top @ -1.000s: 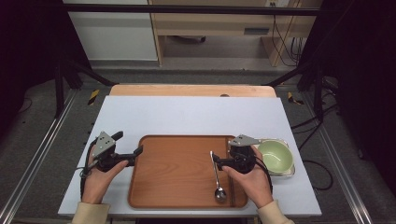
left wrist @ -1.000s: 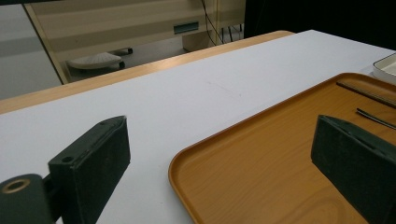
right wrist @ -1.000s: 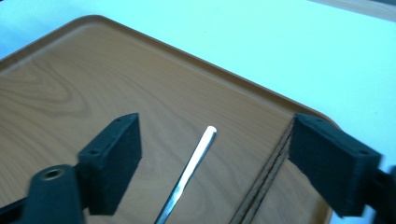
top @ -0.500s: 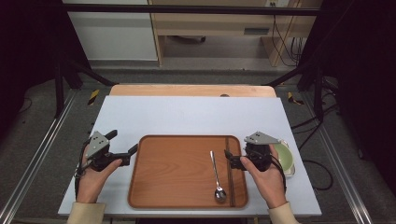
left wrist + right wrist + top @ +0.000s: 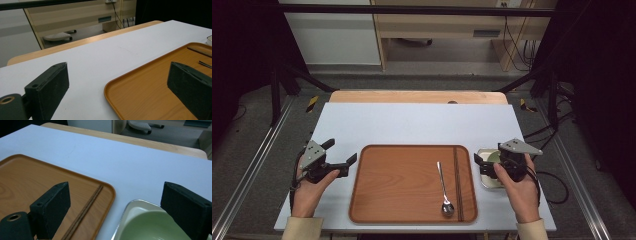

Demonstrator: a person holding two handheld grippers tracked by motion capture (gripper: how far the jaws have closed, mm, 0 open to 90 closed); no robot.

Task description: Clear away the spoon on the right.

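Note:
A brown wooden tray (image 5: 407, 200) lies in the middle of the white table. On its right part rest a metal spoon (image 5: 443, 189) and a pair of dark chopsticks (image 5: 457, 182). My left gripper (image 5: 342, 151) stands open just left of the tray, with one jaw over the tray's edge (image 5: 155, 82) in the left gripper view. My right gripper (image 5: 479, 165) is open, right of the tray, above a green bowl (image 5: 150, 225) that sits in a small metal tray (image 5: 132, 206). Neither gripper (image 5: 117, 67) (image 5: 115, 187) holds anything. The chopsticks (image 5: 85, 210) lie along the tray's right rim.
The white table top (image 5: 422, 125) stretches wide behind the tray, with a wooden strip (image 5: 417, 96) along its far edge. Black frame legs (image 5: 292, 75) and cables (image 5: 557, 180) stand off the table's sides.
My right gripper has drawn back from the spoon on the tray to the right, over the bowl. My left gripper has shifted left, off the tray's edge. The spoon stays put.

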